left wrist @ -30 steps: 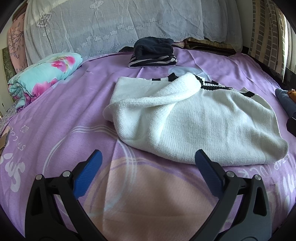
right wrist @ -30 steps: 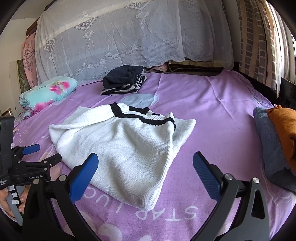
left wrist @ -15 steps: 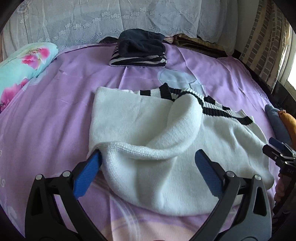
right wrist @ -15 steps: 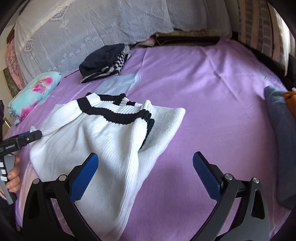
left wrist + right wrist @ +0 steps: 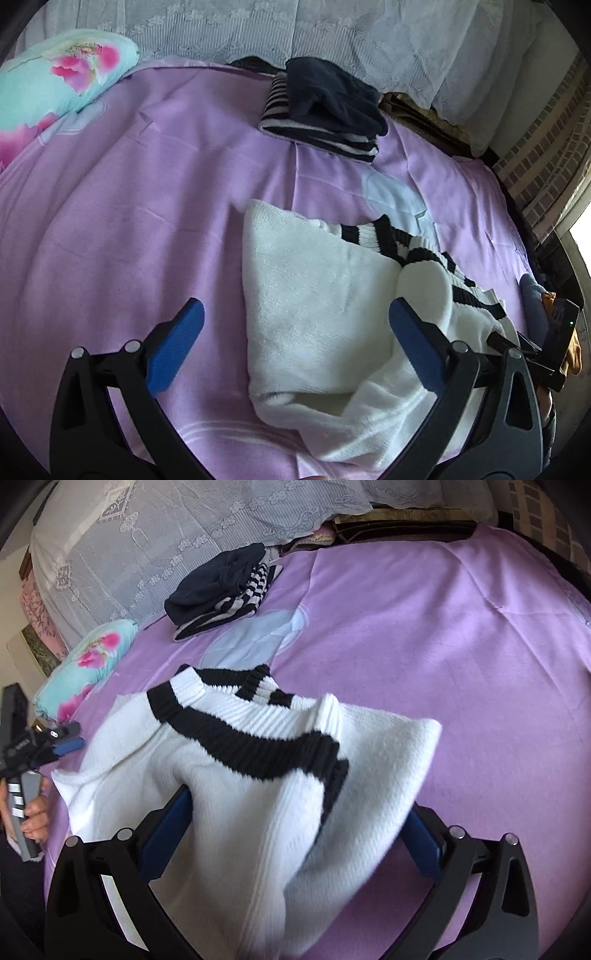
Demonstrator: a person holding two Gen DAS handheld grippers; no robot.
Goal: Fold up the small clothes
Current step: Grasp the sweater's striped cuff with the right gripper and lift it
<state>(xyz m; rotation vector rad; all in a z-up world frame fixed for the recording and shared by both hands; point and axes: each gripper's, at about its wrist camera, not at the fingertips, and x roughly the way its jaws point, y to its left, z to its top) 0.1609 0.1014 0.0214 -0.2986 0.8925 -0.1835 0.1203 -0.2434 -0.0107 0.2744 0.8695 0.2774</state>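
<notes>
Purple bedspread [image 5: 129,206] is carrying a partly folded white knit sweater [image 5: 314,306], lying nearer you than the dark folded stack [image 5: 325,110].

You are holding both grippers agape: left gripper [image 5: 295,336] over the sweater's left edge, right gripper [image 5: 299,830] straddling its striped-hem end. Soft, thick and floppy; pinch doubled layers near a corner.

Bright daylight, fisheye-warped edges, slight foreground blur.

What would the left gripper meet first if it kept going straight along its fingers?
Probably the white sweater, lying on the purple bedsheet between the open left gripper fingers; depth is uncertain.
</notes>
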